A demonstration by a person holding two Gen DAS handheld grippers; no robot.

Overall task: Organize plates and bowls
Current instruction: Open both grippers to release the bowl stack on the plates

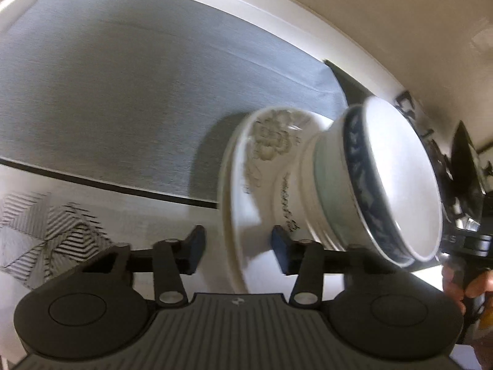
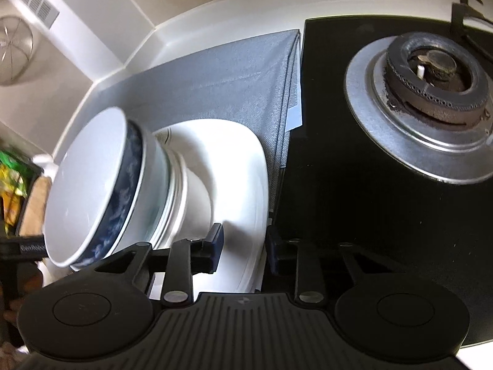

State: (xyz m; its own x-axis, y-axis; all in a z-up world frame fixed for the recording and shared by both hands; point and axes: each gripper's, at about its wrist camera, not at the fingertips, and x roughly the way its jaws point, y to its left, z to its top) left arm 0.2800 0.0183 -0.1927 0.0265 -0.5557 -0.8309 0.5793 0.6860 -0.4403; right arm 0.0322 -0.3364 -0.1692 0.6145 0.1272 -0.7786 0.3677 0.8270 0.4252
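Both grippers, left gripper (image 1: 237,246) and right gripper (image 2: 243,246), straddle plate (image 2: 246,185) rim, jaws part-spread, pads not pressing. Risk: uneven lift topples stacked bowls (image 1: 397,182).

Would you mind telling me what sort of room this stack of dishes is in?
Most likely a home kitchen: a gas burner on a black glass hob sits beside the white counter, where bowls are stacked on a plate over a grey mat.

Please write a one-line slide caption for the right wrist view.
Right gripper straddling the white plate's rim beside a gas burner, stacked bowls on top.
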